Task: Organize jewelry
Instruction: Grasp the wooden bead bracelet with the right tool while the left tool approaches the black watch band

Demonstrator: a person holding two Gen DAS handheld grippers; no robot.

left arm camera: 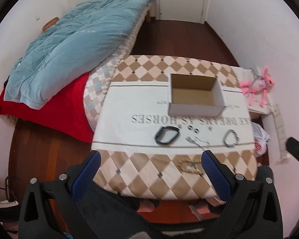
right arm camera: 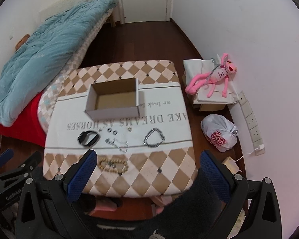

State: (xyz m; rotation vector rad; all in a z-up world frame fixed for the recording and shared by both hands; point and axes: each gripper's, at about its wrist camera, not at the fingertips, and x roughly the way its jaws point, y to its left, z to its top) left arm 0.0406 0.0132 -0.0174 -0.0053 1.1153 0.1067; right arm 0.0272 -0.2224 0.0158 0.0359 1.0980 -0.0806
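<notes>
An empty cardboard box (left arm camera: pixel 195 92) (right arm camera: pixel 113 99) stands at the middle of a small table (left arm camera: pixel 145 179) (right arm camera: pixel 169 171) with a checked cloth. In front of it lie a black band (left arm camera: pixel 167 135) (right arm camera: pixel 88 137), two small rings (left arm camera: pixel 193 129) (right arm camera: pixel 112 131), a thin silver chain (left arm camera: pixel 197 142) (right arm camera: pixel 117 143), a silver link bracelet (left arm camera: pixel 231 138) (right arm camera: pixel 154 137) and a gold bead bracelet (left arm camera: pixel 190 165) (right arm camera: pixel 113 165) near the front edge. My left gripper (left arm camera: pixel 151 155) is open and empty above the front edge. My right gripper (right arm camera: pixel 148 154) is open and empty, just past the gold bracelet.
A bed with a blue quilt (left arm camera: pixel 69 49) (right arm camera: pixel 39 59) and red sheet lies on the left. A pink plush toy (right arm camera: pixel 215 75) on a box and a white plastic bag (right arm camera: pixel 219 135) sit on the floor at the right. A door (right arm camera: pixel 145 0) stands at the back.
</notes>
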